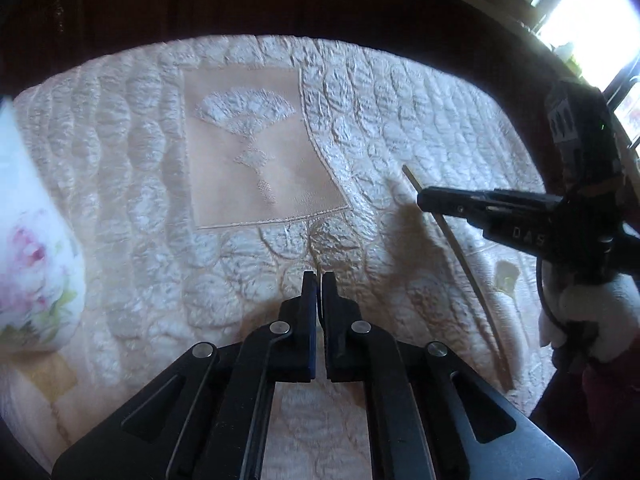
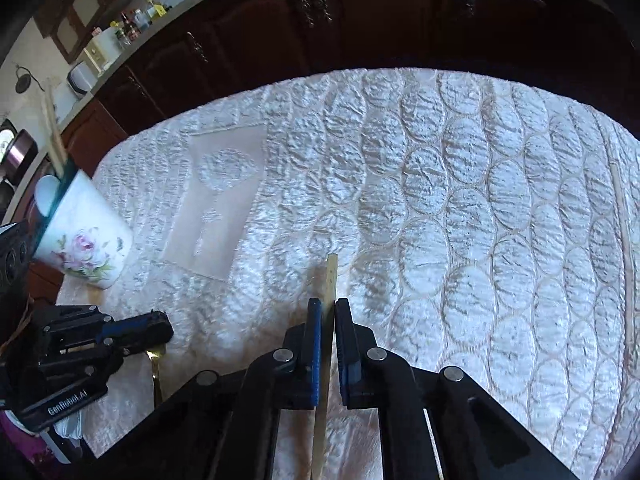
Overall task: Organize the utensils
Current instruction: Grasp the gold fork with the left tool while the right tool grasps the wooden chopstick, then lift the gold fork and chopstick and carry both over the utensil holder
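Chopstick (image 2: 330, 280) clamped in right tongs (image 2: 328, 312), long axis toward 12 | cup (image 2: 86, 236) at 10 | left tongs (image 1: 319, 280) nearer it, pinching gold fork (image 2: 155, 364).

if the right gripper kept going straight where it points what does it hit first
Probably the quilted tablecloth just beyond the chopstick clamped in the right gripper; nothing else shows in that line, though depth is unclear.

Both wrist cameras look steeply down along their fingers, close over the same quilted tabletop (image 1: 400, 92), dark cabinets (image 2: 360, 12) behind
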Available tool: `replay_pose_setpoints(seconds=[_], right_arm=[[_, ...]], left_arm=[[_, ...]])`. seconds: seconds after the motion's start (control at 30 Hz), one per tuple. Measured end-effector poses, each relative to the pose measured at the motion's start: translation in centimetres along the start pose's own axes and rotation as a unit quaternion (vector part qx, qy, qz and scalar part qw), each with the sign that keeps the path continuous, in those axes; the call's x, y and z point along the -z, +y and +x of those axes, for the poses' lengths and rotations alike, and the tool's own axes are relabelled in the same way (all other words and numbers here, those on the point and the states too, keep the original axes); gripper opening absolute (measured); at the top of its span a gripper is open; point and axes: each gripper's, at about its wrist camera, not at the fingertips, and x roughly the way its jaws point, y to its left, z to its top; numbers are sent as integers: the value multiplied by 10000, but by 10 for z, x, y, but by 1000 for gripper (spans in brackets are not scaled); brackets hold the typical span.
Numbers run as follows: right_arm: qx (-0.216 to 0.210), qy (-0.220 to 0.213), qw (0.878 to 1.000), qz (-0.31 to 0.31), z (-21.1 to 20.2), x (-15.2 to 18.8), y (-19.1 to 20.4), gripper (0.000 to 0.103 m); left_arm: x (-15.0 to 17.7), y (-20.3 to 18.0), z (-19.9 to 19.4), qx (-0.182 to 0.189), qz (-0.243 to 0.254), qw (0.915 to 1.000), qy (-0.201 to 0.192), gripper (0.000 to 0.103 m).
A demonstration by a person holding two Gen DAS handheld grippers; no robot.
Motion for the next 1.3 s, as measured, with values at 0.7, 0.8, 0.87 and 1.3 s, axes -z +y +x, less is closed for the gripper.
replay_pose_setpoints(seconds=[0.7,0.8,0.87,1.3], right_arm=[[-702,-318,9960,-457,-65,17,78,8],[-535,-79,9973,-496,-41,20,80,8],[-385,120,9981,-473,-19,20,78,8],[-102,762,9929,-909,40,11,79,14]], left_arm=[[25,35,-111,-193,-478,9953,-819,0],[33,37,-97,-133,-620,9960,-631,0],[36,35,-78,-45,-628,9970,-448,4],[16,26,-10,-359,-700,9964,306,33]])
